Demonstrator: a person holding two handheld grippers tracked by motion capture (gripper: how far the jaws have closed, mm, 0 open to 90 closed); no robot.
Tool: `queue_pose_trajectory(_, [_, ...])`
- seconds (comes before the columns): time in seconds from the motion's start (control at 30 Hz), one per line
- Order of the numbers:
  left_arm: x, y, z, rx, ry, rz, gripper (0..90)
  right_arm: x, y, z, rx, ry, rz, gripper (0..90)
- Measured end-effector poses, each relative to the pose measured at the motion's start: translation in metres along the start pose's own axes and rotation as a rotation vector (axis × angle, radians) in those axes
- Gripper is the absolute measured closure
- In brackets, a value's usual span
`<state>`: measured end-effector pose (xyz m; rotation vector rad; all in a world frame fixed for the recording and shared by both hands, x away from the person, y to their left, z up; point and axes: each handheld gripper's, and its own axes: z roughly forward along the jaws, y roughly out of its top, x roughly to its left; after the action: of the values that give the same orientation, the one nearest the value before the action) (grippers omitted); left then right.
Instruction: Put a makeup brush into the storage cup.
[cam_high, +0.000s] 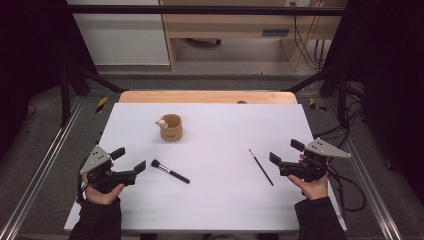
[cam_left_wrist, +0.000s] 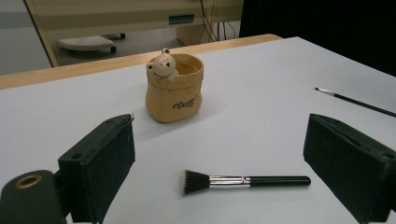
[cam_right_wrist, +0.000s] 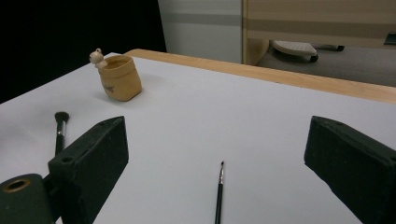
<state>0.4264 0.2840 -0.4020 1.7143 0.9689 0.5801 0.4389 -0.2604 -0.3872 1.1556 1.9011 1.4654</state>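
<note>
A: How far along can the work be judged to be?

B: Nothing is seen to be done yet. The left gripper (cam_high: 135, 159) is held at the near left of the white table (cam_high: 220, 200), its jaws spread wide with nothing between them. The right gripper (cam_high: 286, 152) is held at the near right, its jaws likewise spread and empty. The powder brush (cam_high: 170, 171) lies flat just beside the left gripper, and the fine brush (cam_high: 261, 167) lies flat near the right one. The cup (cam_high: 170, 127) stands upright farther off, left of centre, well apart from both brushes. By appearance, both brushes are meant to be picked up and stood in the cup; all of that is left to do.

A: What can be said of materials and shapes?

B: The cup (cam_left_wrist: 174, 88) is shaped like a slouching sack, tan and matte, probably ceramic, with a small bear figure (cam_left_wrist: 162, 65) perched on its rim and dark lettering on its side. The powder brush (cam_left_wrist: 245, 181) is given a dense flared dark tuft, a shiny metal ferrule and a glossy black round handle. The fine brush (cam_right_wrist: 219, 193) is thin as a stalk, black, with a small pale ferrule and pointed tip. The gripper pads are seen as blocky and dull black.
</note>
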Motion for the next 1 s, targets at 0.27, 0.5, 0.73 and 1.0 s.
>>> queue_pose_trajectory(0.27, [-0.002, -0.004, 0.001, 0.009, 0.001, 0.003, 8.7, 0.000, 0.000, -0.001, 0.015, -0.013, 0.001, 8.5])
queue_pose_trajectory(0.5, [-0.002, -0.007, 0.003, 0.024, 0.005, 0.012, 9.2, 0.004, 0.003, 0.003, 0.049, -0.028, -0.038, 9.8])
queue_pose_trajectory(0.73, [-0.005, -0.009, 0.007, 0.043, 0.007, 0.025, 9.2, 0.010, 0.005, 0.012, 0.100, -0.025, -0.057, 10.1])
queue_pose_trajectory(1.0, [-0.007, -0.010, 0.009, 0.055, 0.007, 0.036, 9.4, 0.020, 0.007, 0.034, 0.151, -0.044, -0.089, 11.2])
